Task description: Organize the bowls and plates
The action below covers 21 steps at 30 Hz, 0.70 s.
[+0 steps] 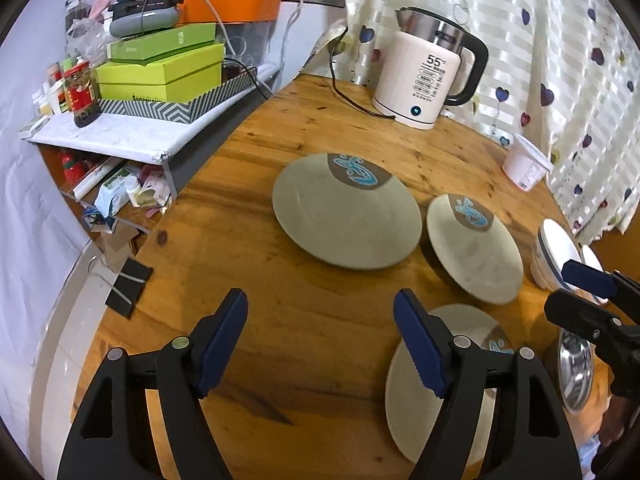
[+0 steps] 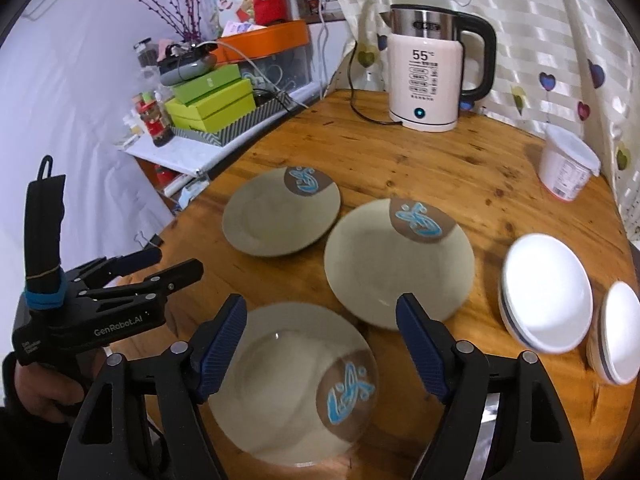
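Three beige plates with a blue motif lie on the round wooden table: a far plate (image 1: pixel 346 212) (image 2: pixel 280 212), a middle plate (image 1: pixel 474 248) (image 2: pixel 400 260) and a near plate (image 1: pixel 436 380) (image 2: pixel 292 384). Two white bowls (image 2: pixel 548 292) (image 2: pixel 618 332) sit to the right, and a steel bowl (image 1: pixel 576 372) lies near the front edge. My left gripper (image 1: pixel 320 340) (image 2: pixel 176 262) is open over bare wood left of the near plate. My right gripper (image 2: pixel 320 340) (image 1: pixel 576 296) hangs open above the near plate, nothing between its fingers.
A white electric kettle (image 2: pixel 424 80) with its black cord (image 2: pixel 354 108) stands at the back. A white lidded tub (image 2: pixel 566 168) sits at the right near a heart-print curtain. A cluttered shelf with green boxes (image 1: pixel 160 72) adjoins the table's left side.
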Each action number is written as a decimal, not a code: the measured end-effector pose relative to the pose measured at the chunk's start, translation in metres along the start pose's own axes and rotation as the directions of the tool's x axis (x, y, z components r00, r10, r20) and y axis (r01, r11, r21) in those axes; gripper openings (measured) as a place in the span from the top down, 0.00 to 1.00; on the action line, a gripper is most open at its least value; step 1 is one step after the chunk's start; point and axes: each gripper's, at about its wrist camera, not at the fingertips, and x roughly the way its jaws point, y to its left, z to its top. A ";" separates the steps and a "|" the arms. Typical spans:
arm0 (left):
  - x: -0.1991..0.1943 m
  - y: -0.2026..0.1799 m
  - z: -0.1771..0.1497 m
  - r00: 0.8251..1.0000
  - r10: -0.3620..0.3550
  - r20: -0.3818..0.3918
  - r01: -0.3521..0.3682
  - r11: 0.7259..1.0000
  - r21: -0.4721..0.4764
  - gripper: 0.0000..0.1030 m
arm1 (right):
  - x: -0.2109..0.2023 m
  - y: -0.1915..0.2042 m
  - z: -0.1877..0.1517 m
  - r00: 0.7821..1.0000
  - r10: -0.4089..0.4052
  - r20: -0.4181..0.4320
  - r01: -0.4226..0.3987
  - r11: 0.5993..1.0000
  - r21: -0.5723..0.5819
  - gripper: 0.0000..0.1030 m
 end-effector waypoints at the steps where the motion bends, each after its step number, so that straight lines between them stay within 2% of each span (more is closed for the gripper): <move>1: 0.002 0.002 0.002 1.000 0.000 -0.001 0.000 1.000 -0.003 0.27 | 0.003 0.001 0.004 1.000 0.002 -0.004 -0.002 1.000 0.000 0.25; 9: 0.021 0.014 0.023 1.000 -0.009 0.000 0.009 1.000 -0.028 0.28 | 0.032 0.001 0.037 0.999 0.018 -0.042 -0.019 1.000 -0.022 0.26; 11: 0.028 0.017 0.028 1.000 -0.011 -0.001 0.011 0.999 -0.035 0.29 | 0.039 0.000 0.044 0.999 0.013 -0.052 -0.014 1.000 -0.025 0.30; 15: 0.042 0.021 0.034 1.000 -0.009 -0.016 0.008 0.999 -0.047 0.38 | 0.059 -0.001 0.060 0.997 0.023 -0.070 -0.025 0.999 -0.031 0.37; 21: 0.062 0.030 0.040 0.999 -0.001 -0.040 -0.002 0.997 -0.076 0.38 | 0.094 -0.006 0.078 0.993 0.046 -0.105 -0.049 0.998 -0.028 0.41</move>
